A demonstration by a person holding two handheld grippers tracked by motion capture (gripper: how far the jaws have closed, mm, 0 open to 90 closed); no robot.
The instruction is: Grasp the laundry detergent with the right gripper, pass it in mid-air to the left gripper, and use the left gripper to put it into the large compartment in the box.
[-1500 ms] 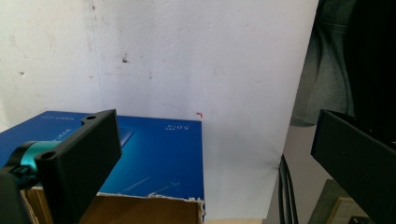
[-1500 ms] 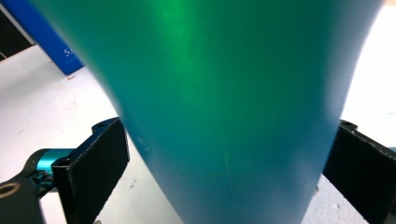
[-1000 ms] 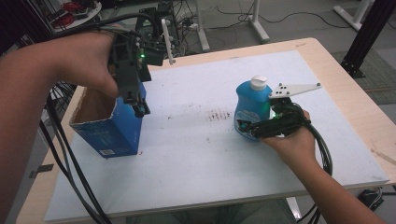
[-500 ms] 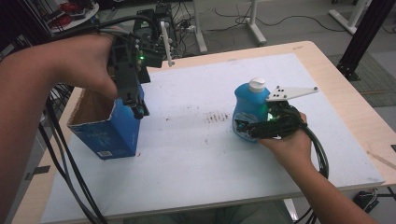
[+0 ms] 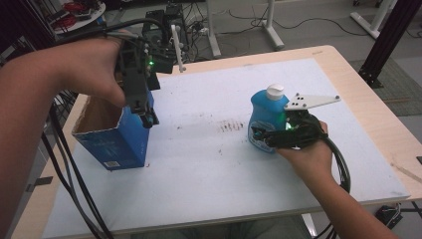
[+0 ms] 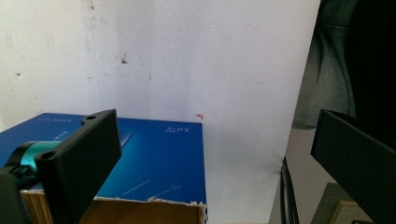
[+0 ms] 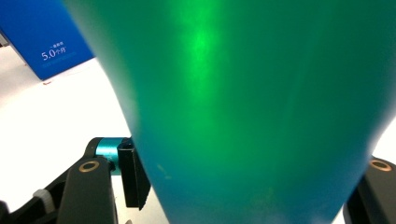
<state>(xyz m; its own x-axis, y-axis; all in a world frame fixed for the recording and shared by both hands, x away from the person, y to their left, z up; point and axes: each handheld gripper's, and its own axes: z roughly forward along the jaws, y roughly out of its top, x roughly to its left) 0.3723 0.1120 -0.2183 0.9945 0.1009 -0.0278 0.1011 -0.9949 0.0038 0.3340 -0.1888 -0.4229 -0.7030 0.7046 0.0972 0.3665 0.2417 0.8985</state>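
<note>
Bench [image 5: 348, 94]: a pale wood top with a big white mat [image 5: 209, 164] lying on it. The mat has a small dark smudge [image 5: 230, 125] near its middle.

Blue box [image 5: 115, 138]: stands upright on the left part of the mat. Its top is open and the inside is brown card. In the left tool's view its blue side [image 6: 154, 161] and torn top edge sit low down, with the white mat past it. In the right tool's view a corner of it [image 7: 44, 39] shows far off, with white print on it.

Blue bottle [image 5: 265, 119]: stands upright on the right part of the mat, well apart from the box. It has a white cap [image 5: 274, 91]. In the right tool's view its body [image 7: 252, 107] is very close and looks green.

Left tool [image 5: 148, 118]: held in the person's left hand [image 5: 94, 67], up over the right edge of the box and pointing down. A small green light glows on it. Its two black jaws are wide apart with nothing between them.

Right tool [image 5: 268, 138]: held in the person's right hand [image 5: 308, 154], low and level. Its jaws are on either side of the bottle's lower body and squeeze it. A grey three-cornered plate [image 5: 311, 101] sits on top, and a black cable [image 5: 341, 167] trails back by the arm.
</note>
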